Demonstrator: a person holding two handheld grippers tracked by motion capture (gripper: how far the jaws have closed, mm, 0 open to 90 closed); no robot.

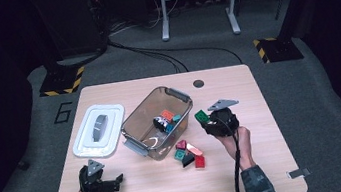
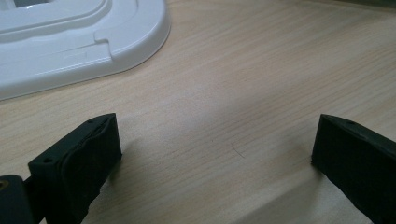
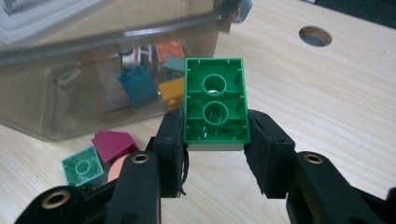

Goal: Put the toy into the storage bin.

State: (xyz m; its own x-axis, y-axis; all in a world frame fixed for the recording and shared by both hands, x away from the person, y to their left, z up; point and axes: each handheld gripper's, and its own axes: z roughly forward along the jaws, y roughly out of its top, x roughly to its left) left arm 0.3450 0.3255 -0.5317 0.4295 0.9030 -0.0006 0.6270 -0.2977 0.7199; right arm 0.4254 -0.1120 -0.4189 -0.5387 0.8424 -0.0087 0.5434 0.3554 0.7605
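Observation:
My right gripper (image 3: 215,135) is shut on a green brick (image 3: 215,100), whose hollow underside faces the camera. In the high view this right gripper (image 1: 208,119) holds the green brick (image 1: 201,116) above the table, just right of the clear plastic bin (image 1: 134,121). The bin holds several bricks (image 1: 165,119) in orange, teal and other colours. A small heap of loose bricks (image 1: 189,153) lies on the table in front of the bin. My left gripper (image 1: 112,181) rests near the table's front left, open, with bare wood between its jaws (image 2: 210,154).
The bin's white lid (image 1: 98,129) lies flat to the left of the bin, and its corner (image 2: 93,42) shows in the left gripper view. A round cable hole (image 1: 198,83) sits near the table's far edge. Cables run across the floor behind.

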